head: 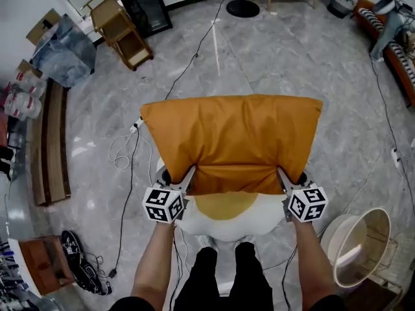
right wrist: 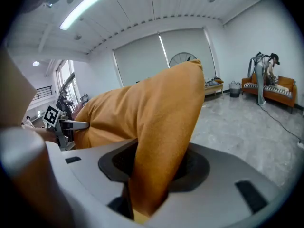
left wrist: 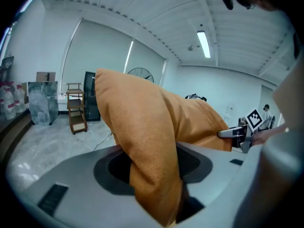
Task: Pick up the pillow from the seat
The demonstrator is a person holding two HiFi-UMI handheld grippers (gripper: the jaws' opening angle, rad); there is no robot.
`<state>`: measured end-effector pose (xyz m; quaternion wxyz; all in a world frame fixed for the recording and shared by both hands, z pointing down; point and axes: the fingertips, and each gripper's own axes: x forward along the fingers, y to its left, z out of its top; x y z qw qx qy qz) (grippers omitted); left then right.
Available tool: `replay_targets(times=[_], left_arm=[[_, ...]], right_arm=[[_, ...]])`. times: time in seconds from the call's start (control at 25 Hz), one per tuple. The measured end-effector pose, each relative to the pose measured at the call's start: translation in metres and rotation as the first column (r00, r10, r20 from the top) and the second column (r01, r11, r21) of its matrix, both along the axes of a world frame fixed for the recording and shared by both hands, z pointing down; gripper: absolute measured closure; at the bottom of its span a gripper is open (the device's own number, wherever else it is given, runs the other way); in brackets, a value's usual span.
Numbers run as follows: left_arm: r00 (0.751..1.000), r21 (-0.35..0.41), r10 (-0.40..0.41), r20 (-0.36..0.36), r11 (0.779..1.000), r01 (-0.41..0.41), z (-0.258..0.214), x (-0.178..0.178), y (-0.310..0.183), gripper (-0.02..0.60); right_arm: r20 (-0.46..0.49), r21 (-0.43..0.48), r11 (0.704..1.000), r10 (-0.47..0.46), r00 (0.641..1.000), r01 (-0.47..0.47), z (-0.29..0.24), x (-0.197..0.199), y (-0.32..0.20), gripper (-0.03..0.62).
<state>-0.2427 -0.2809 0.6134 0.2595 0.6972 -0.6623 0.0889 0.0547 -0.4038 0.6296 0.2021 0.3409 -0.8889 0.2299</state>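
An orange pillow [head: 231,139] hangs in the air in front of me, held flat by its two near corners. My left gripper [head: 186,177] is shut on the near left corner, and its own view shows the orange pillow [left wrist: 152,141] pinched between its jaws. At the near right corner my right gripper [head: 283,178] is shut on the fabric, the orange pillow [right wrist: 161,141] filling its jaws too. Below the pillow sits a white seat [head: 227,225] with a yellow cushion patch [head: 224,204].
Cables [head: 123,154] trail over the grey marble floor. A wooden bench [head: 52,144] lies at the left, a wooden cart [head: 120,31] at the back left, a round white basket [head: 360,245] at the right, an orange sofa [head: 392,44] at the far right.
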Motion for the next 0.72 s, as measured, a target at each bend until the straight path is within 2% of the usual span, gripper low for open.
replay_targets(times=[0.16, 0.28, 0.4, 0.56, 0.72], left_arm=[[0.998, 0.123, -0.010, 0.069, 0.992, 0.001, -0.082, -0.007, -0.002, 0.333], [0.995, 0.196, -0.019, 0.097, 0.981, -0.001, -0.133, 0.000, 0.021, 0.331], [0.994, 0.264, -0.040, 0.101, 0.964, 0.012, -0.183, 0.005, 0.044, 0.330], [0.994, 0.345, -0.064, 0.083, 0.938, 0.031, -0.234, 0.012, 0.062, 0.331], [0.993, 0.416, -0.080, 0.088, 0.908, 0.036, -0.279, 0.018, 0.066, 0.333]], right_arm=[[0.072, 0.135, 0.991, 0.011, 0.997, -0.021, -0.075, -0.008, -0.005, 0.410], [0.103, 0.213, 0.977, 0.006, 0.995, -0.028, -0.125, -0.001, 0.015, 0.408], [0.129, 0.292, 0.956, -0.008, 0.992, -0.030, -0.181, 0.003, 0.036, 0.405], [0.154, 0.401, 0.914, 0.005, 0.988, -0.067, -0.249, 0.011, 0.053, 0.404], [0.196, 0.451, 0.886, 0.019, 0.980, -0.107, -0.296, 0.019, 0.060, 0.402]])
